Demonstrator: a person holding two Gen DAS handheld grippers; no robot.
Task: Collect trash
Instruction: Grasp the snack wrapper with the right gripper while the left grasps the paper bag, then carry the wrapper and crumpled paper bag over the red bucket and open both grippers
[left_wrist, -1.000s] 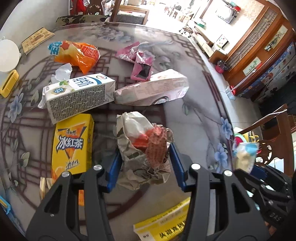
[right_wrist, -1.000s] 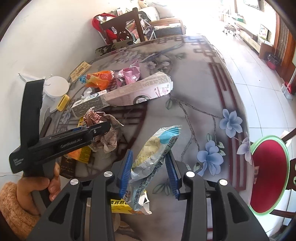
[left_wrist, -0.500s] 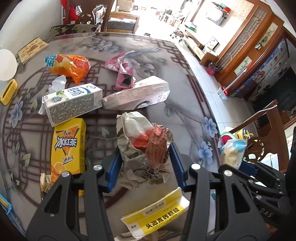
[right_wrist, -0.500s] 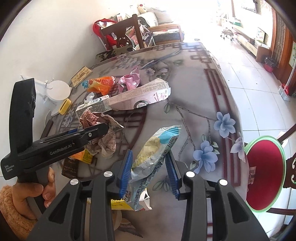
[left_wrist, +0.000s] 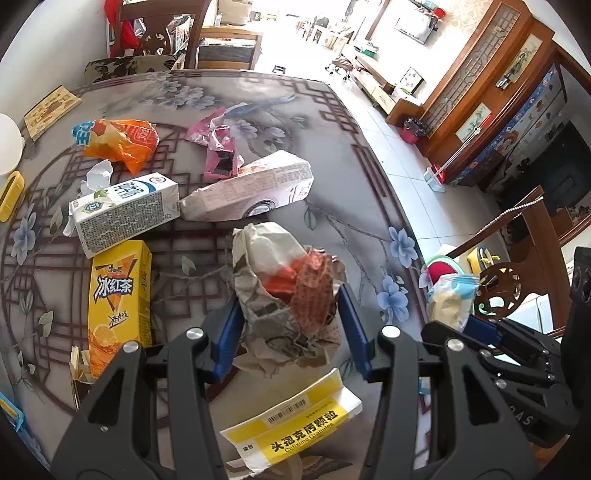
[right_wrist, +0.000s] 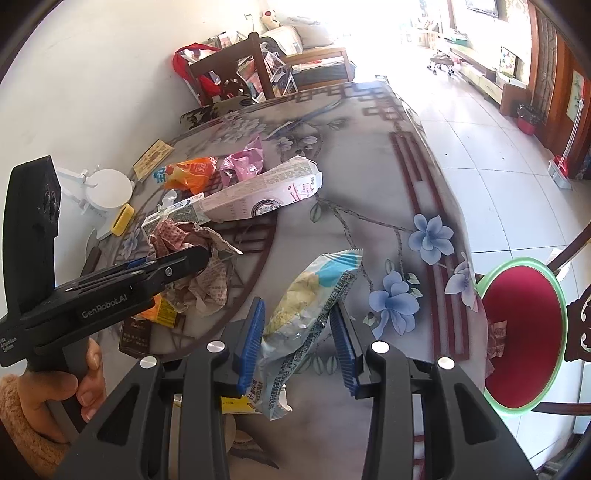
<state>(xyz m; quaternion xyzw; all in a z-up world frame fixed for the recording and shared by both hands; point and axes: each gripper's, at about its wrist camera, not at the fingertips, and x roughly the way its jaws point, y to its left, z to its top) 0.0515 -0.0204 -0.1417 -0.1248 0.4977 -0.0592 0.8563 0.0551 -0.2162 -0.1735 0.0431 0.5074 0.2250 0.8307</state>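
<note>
Left wrist: my left gripper (left_wrist: 288, 328), jaws part-closed, pinches a paper wad (left_wrist: 284, 295) | right gripper (right_wrist: 299, 343), jaws narrow, pinches a wrapper (right_wrist: 310, 314) | risk: I judge either loose, crumpled piece may slip free.

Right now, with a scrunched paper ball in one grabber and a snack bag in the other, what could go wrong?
1. The crumpled paper wrapper bulges loosely out of the left gripper; a loose flap might tear or slip free.
2. The snack bag is thin and slick, and its lower end hangs out below the right gripper, so it could slide out.
3. The table holds more trash close by, like the yellow tea carton; a low swing could knock it.
</note>
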